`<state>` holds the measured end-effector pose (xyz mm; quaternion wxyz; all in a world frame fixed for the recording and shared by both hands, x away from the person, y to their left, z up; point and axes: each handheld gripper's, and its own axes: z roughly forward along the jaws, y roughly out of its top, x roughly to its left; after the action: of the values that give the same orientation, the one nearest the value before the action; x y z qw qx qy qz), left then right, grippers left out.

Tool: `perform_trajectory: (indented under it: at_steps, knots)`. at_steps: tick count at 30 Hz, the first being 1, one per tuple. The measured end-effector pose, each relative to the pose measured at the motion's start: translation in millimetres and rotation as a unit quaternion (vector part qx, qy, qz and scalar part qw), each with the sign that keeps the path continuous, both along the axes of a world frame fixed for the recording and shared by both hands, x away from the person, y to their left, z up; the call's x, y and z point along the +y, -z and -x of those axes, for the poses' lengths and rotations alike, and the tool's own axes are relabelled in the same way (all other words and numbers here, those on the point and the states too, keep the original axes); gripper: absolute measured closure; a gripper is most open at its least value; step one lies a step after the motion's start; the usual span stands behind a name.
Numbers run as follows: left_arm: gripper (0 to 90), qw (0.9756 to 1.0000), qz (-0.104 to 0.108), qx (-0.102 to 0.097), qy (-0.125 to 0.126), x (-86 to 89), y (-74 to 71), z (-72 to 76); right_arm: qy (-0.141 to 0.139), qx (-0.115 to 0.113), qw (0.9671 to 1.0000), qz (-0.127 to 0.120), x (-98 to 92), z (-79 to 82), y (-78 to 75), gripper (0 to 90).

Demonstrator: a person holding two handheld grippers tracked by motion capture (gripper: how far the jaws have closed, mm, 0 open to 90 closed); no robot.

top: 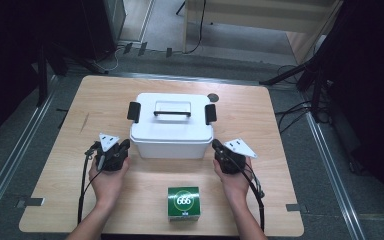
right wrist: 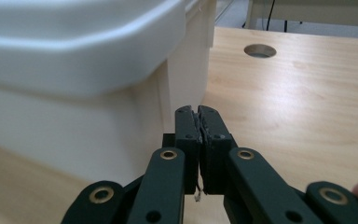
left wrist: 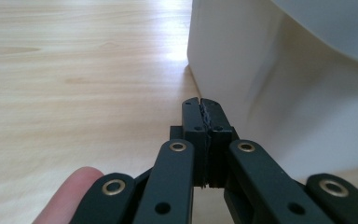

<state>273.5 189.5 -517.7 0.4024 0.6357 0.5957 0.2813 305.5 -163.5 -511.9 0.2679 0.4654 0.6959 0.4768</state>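
Observation:
A white lidded storage box (top: pixel 172 125) with a black handle and two black side latches stands in the middle of the wooden table (top: pixel 105 95). A green carton marked 666 (top: pixel 183 203) lies near the front edge. My left gripper (top: pixel 125 145) rests by the box's front left corner, jaws pressed together with nothing between them (left wrist: pixel 200 105); the box wall (left wrist: pixel 261 93) rises just to its right. My right gripper (top: pixel 215 145) sits by the front right corner, also shut and empty (right wrist: pixel 197 112), with the box and lid rim (right wrist: pixel 88 56) at its left.
A round cable hole (top: pixel 213 97) lies in the table behind the box, seen as the hole (right wrist: pixel 259 50) from the right gripper. Black stands and cables crowd the floor at the far left and right. Bare wood stretches left of the box (left wrist: pixel 74 70).

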Motion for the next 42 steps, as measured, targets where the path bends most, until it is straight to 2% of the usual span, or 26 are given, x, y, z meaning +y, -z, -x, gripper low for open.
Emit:
perform_trajectory:
  at_steps: [1,2,3,5,6,7,10,12,14,15,17,19,20,21,22,24,25,27,29,31,33,36,42]
  knots:
    - [90.0,1.0,0.005,0.003,0.006,0.6,-0.3,6.4,-0.001,-0.001,1.0,0.005,-3.1,6.9,-0.5,88.2]
    - [90.0,1.0,0.005,0.003,0.006,0.6,-0.3,6.4,-0.001,-0.001,1.0,0.005,-3.1,6.9,-0.5,88.2]
    - [90.0,0.9999,0.009,0.006,0.012,-0.6,-0.4,14.9,-0.011,-0.001,0.9998,0.014,-8.7,24.4,0.5,88.7]
    - [90.0,0.9994,0.014,0.011,0.03,-7.2,0.4,35.2,-0.016,-0.001,0.9997,0.017,-11.6,37.6,2.8,89.1]
    - [90.0,0.9994,0.014,0.011,0.03,-7.2,0.4,35.2,-0.016,-0.001,0.9997,0.017,-11.6,37.6,2.8,89.1]
    - [90.0,0.9987,0.009,0.015,0.047,-14.2,1.9,49.5,-0.017,0.0,0.9997,0.016,-13.9,51.9,5.9,89.4]
    - [90.0,0.9976,0.0,0.018,0.067,-26.5,5.6,69.6,-0.024,0.001,0.9996,0.016,-14.3,71.0,10.5,89.9]
    - [90.0,0.9973,-0.001,0.02,0.071,-29.1,6.4,74.0,-0.028,0.005,0.9995,0.016,-14.3,76.3,11.7,89.9]
    - [90.0,0.9957,-0.002,0.026,0.089,-37.4,7.6,86.9,-0.035,0.014,0.9992,0.011,-13.3,86.8,12.8,90.0]
    - [90.0,0.995,-0.003,0.027,0.096,-40.8,7.5,91.6,-0.041,0.015,0.9989,0.016,-11.2,95.7,12.1,90.0]
    - [90.0,0.9932,-0.002,0.029,0.113,-49.5,7.0,103.1,-0.049,0.019,0.9985,0.014,-9.6,102.7,11.2,89.9]
    - [90.0,0.9924,-0.001,0.029,0.119,-53.3,7.4,106.5,-0.05,0.018,0.9984,0.016,-8.6,106.5,11.3,89.9]
    - [90.0,0.9911,-0.003,0.034,0.129,-57.2,8.5,109.7,-0.054,0.022,0.9982,0.014,-7.5,110.0,11.7,89.6]
    - [90.0,0.9896,0.003,0.039,0.139,-62.7,9.9,113.3,-0.061,0.037,0.9975,0.006,-4.8,117.3,14.7,89.6]
    - [90.0,0.9896,0.003,0.039,0.139,-62.7,9.9,113.3,-0.061,0.037,0.9975,0.006,-4.8,117.3,14.7,89.6]
    - [90.0,0.9863,-0.002,0.041,0.16,-74.6,11.1,119.5,-0.064,0.051,0.9966,-0.002,-1.1,125.8,18.1,90.0]
    - [90.0,0.9863,-0.002,0.041,0.16,-74.6,11.1,119.5,-0.066,0.053,0.9964,-0.005,0.5,128.6,18.6,90.0]
    - [90.0,0.9826,-0.001,0.045,0.18,-87.5,12.9,124.3,-0.075,0.056,0.9956,-0.008,4.6,133.5,18.1,90.0]
    - [90.0,0.981,0.002,0.045,0.189,-94.2,14.1,125.8,-0.081,0.055,0.9951,-0.01,8.5,137.1,17.3,90.0]
    - [90.0,0.9808,0.001,0.043,0.19,-97.0,14.7,126.3,-0.084,0.059,0.9947,-0.008,10.8,138.3,17.3,90.0]
    - [90.0,0.9817,-0.001,0.042,0.186,-100.0,15.7,125.5,-0.086,0.059,0.9945,-0.005,15.7,140.6,19.0,90.0]
    - [90.0,0.982,0.004,0.043,0.184,-99.3,15.8,121.6,-0.077,0.062,0.9951,-0.007,17.6,139.0,19.6,90.0]
    - [90.0,0.9836,0.003,0.043,0.175,-99.4,15.0,108.6,-0.064,0.058,0.9963,-0.007,23.9,125.9,19.1,90.0]
